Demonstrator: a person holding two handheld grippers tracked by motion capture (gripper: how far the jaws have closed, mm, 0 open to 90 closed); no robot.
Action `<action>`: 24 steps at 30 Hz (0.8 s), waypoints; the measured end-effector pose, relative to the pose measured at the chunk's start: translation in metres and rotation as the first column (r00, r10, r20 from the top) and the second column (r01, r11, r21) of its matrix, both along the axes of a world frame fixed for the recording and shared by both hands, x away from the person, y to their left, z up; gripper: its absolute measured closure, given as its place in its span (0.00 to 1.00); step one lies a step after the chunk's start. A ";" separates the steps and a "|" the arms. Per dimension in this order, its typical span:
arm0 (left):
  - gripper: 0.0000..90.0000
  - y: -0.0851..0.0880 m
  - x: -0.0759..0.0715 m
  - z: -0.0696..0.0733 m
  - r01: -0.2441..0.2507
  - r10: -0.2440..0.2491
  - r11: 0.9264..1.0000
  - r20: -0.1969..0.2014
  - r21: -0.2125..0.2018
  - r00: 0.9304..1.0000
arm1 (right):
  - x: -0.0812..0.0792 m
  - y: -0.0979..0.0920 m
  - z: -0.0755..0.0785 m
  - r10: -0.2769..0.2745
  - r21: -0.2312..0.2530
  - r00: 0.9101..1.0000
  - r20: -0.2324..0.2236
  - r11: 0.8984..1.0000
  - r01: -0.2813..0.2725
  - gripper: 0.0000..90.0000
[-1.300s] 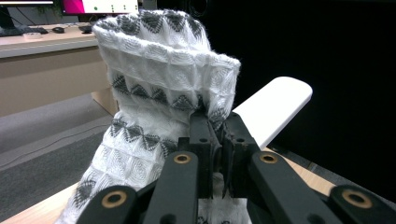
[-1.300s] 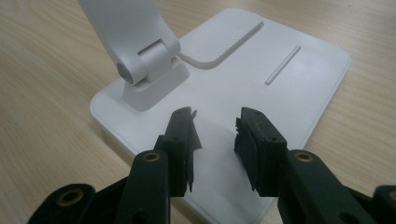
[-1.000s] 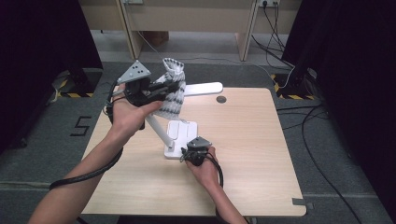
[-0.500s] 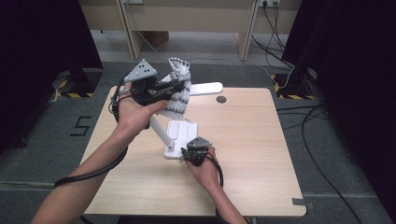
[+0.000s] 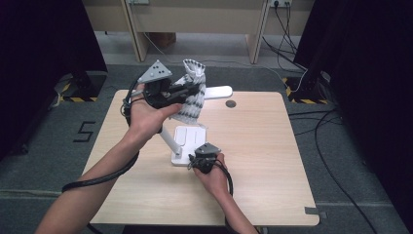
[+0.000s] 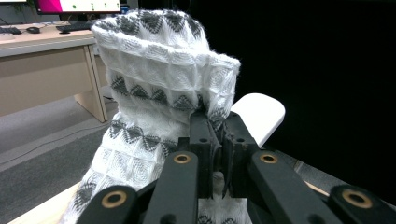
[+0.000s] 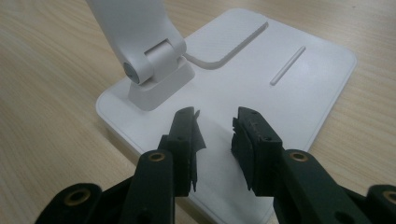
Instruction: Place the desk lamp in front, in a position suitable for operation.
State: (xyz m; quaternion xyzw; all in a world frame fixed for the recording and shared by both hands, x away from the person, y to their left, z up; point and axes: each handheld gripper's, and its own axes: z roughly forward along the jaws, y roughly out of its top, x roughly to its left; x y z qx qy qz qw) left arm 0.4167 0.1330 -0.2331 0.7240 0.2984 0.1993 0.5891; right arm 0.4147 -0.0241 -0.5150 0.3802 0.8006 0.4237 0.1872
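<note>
Table (image 5: 263, 161): pale wood top that carries the work; both forearms come in from its near edge.

Stand (image 5: 187, 139): white, with a flat base plate on the table, a hinged post (image 7: 140, 42) rising from it and a paddle-shaped arm (image 5: 216, 91) at the top. The base lies directly under the right gripper's jaws; the hinge block sits just ahead of them and to their left in the right gripper view. Judged purpose: a form for pulling a sock over.

Sock (image 6: 159, 93): white knit with grey triangle bands, raised well above the table and drawn over the stand's arm. Its cuff edge is between the left gripper's jaws; the body rises ahead of them, and the bare paddle tip (image 6: 259, 112) shows just beyond to the right. Held up and taut, apparently so the fabric can slide along the arm.

Left gripper (image 5: 192, 91): jaws clenched on the sock's cuff.

Right gripper (image 7: 215, 135): jaws parted, nothing between them, tips resting on or just above the base plate. Judged purpose: pinning the base so the stand does not tip or slide; actual contact cannot be told.
</note>
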 end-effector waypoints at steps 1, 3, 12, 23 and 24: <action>0.93 -0.001 0.000 0.000 0.002 -0.002 1.000 0.001 0.001 1.000 | 0.000 0.000 0.000 -0.001 0.001 1.000 0.000 1.000 0.001 0.76; 0.93 -0.003 0.001 0.000 0.006 -0.006 1.000 0.000 0.000 1.000 | 0.000 0.000 0.000 -0.001 0.000 1.000 0.000 1.000 0.001 0.76; 0.93 -0.011 0.002 0.002 0.018 -0.018 1.000 -0.003 0.000 1.000 | 0.000 0.000 0.000 0.002 0.000 1.000 0.002 1.000 -0.002 0.76; 0.93 -0.025 0.003 0.004 0.044 -0.044 0.999 -0.009 0.002 0.999 | -0.001 0.001 0.000 0.007 -0.001 1.000 0.003 1.000 -0.007 0.76; 0.93 -0.026 0.003 0.004 0.045 -0.045 0.999 -0.009 0.003 0.999 | -0.001 0.001 0.000 0.007 -0.001 1.000 0.002 1.000 -0.007 0.76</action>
